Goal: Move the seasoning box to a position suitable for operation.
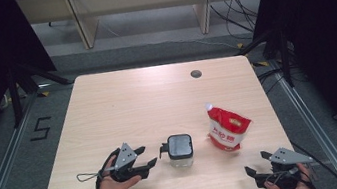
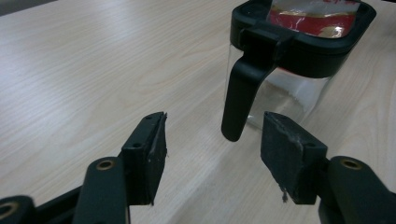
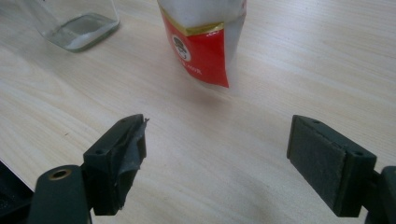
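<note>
Now left tool (image 2: 212,140) half-open, straddling jar handle (image 2: 239,95), no contact; right tool (image 3: 217,154) wide, empty.

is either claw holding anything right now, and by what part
Nothing is held. The left claw is open around the jar's handle without pressing it; the right claw is open over bare table.

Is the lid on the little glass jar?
Yes. The black lid sits flat on the glass jar, covering its top.
</note>
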